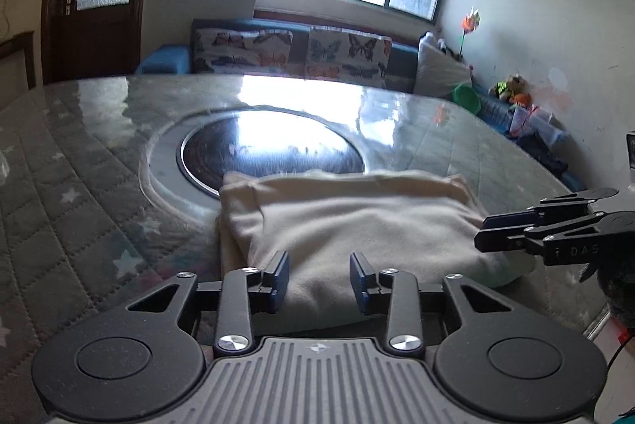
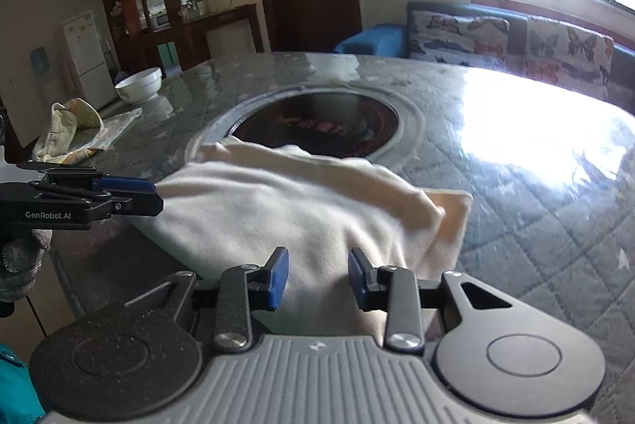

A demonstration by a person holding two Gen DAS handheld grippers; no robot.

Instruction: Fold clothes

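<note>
The cream garment (image 1: 357, 225) lay folded into a compact, roughly rectangular bundle on the glass-topped worktop (image 1: 99, 166), directly ahead of and partly beneath both sets of fingers. The left gripper (image 1: 319, 279) hung over the bundle's near edge with its fingers parted and nothing clamped between them; cloth showed through the gap, but the blue pads (image 1: 279, 275) did not press on it. The right gripper (image 2: 317, 277) stood the same way over its own end of the bundle: fingers released, apart, gripping nothing. Beyond the fingertips the bundle's far edge overlapped the round inset plate (image 2: 317, 122) in the worktop. This piece looked essentially done (layers stacked, one corner poking out to the right of the right fingers). Off to the left, well apart, a crumpled patterned cloth (image 2: 71, 130) lay unfolded, probably left to do.
</note>
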